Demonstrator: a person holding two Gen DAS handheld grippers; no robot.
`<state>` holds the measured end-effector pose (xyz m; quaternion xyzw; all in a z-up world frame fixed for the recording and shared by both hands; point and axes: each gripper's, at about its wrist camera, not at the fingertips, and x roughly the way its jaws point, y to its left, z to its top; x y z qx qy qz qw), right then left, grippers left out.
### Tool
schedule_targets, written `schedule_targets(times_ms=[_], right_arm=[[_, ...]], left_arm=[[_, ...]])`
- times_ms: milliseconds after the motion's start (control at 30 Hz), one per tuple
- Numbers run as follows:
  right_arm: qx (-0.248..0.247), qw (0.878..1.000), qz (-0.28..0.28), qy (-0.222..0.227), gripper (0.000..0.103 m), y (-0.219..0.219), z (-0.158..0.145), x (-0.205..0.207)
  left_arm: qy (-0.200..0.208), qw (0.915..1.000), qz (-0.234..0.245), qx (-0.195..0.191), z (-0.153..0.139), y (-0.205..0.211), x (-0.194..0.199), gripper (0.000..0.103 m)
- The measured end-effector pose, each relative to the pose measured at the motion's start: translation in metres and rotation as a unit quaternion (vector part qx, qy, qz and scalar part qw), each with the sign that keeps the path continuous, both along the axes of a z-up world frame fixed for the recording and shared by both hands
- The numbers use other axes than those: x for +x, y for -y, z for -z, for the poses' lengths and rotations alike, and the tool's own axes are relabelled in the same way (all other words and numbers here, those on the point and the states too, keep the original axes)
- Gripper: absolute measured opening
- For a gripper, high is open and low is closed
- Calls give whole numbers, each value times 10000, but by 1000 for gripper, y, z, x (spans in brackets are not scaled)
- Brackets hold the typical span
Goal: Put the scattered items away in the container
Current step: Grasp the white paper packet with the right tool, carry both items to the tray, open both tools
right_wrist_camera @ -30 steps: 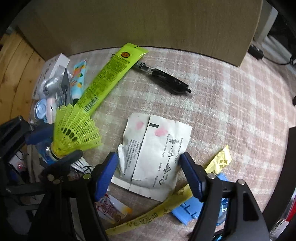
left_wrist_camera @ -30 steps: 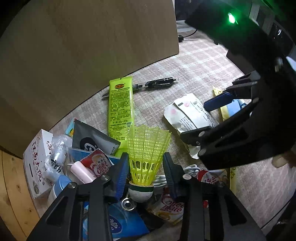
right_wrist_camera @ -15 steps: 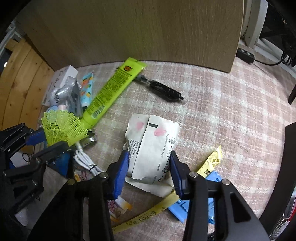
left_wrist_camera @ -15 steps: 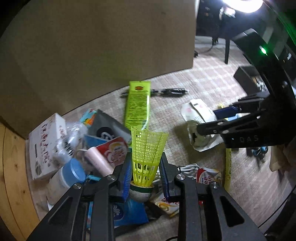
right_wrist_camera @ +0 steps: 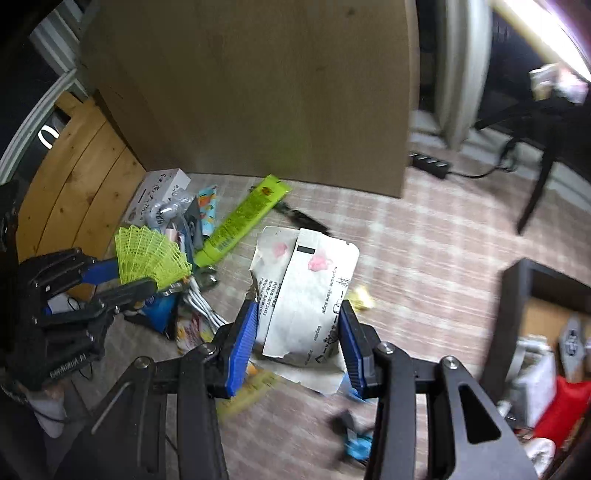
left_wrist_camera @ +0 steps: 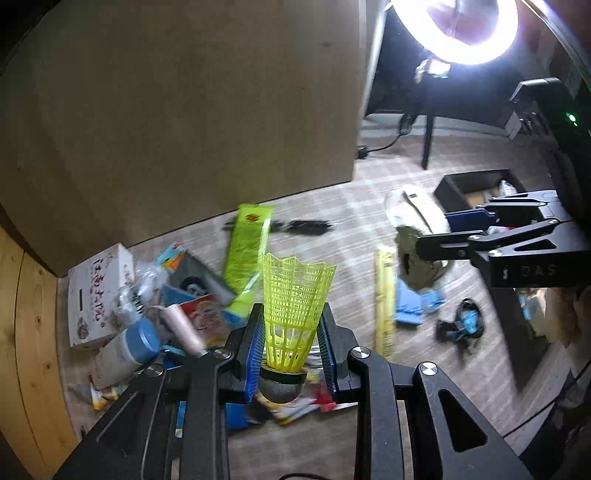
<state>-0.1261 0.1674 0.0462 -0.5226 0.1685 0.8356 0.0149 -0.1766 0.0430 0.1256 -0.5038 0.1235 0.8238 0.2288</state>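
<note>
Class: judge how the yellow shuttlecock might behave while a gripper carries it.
The yellow shuttlecock is probably very light, being an open mesh. The left gripper clamps its narrow end, so it may flex. If dropped, its rounded base could roll.

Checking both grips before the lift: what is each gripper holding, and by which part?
Left gripper: yellow shuttlecock, by the skirt's narrow base. Right gripper: white packet, by its side edges.

The room is dim. A bright ring light (left_wrist_camera: 469,33) glows far right in the left wrist view, with white glare. The rug (right_wrist_camera: 424,258) and small things on it look smeared with blur. The round lens bends the edges, and the corners go dark. The near parts look sharper.
</note>
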Motion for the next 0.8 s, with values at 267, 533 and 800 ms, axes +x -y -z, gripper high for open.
schedule_targets(times_ms=[267,533,800], right_arm=[[296,9979,584,-4,42,-86,-20,109],[563,9857,1585,99,43,-181,-27,224],[717,9707,2285,183,50,-237,-21,299]], left_arm=[[-108,9981,419,445,-20,-84,33,26],[121,9905,933,999,-28,-196,71,26],[342,9825,1481,1080,-29,-282,112,42]])
